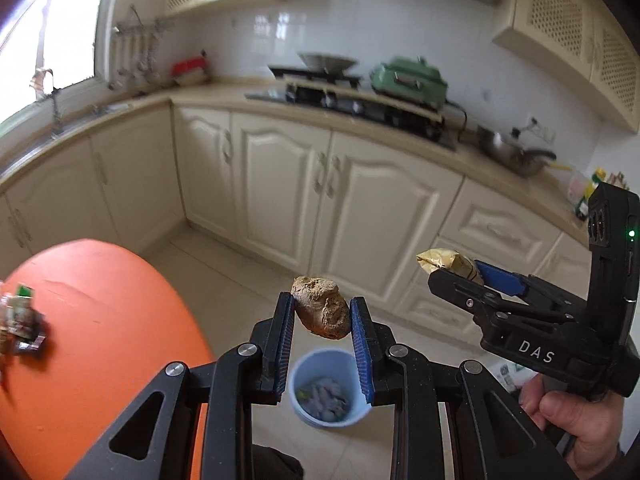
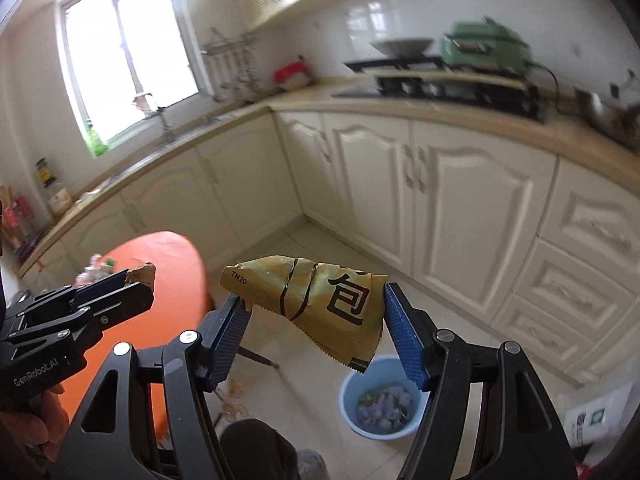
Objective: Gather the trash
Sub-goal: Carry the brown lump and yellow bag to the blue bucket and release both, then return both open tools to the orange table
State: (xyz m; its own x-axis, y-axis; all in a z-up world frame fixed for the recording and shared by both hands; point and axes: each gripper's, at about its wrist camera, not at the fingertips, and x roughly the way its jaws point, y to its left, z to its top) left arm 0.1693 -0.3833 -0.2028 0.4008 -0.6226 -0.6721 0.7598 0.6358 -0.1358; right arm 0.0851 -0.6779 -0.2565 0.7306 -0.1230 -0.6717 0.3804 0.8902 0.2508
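Observation:
My left gripper (image 1: 322,312) is shut on a brown, lumpy piece of ginger-like scrap (image 1: 320,306), held in the air above a light blue bin (image 1: 316,364) on the floor. The bin holds several scraps. My right gripper (image 2: 316,300) is shut on a crumpled yellow snack wrapper (image 2: 320,296) with black print; the blue bin (image 2: 352,384) lies below and to its right. In the left wrist view the right gripper (image 1: 452,270) shows at the right with the wrapper (image 1: 440,260). The left gripper (image 2: 140,280) appears at the left of the right wrist view with the brown scrap (image 2: 142,273).
An orange round table (image 1: 100,320) stands at the left with more wrappers (image 1: 22,320) on it. Cream kitchen cabinets (image 1: 320,184) run behind, with a stove (image 1: 340,96) and a green appliance (image 1: 408,80) on the counter. A white bag (image 2: 592,420) lies on the floor at the right.

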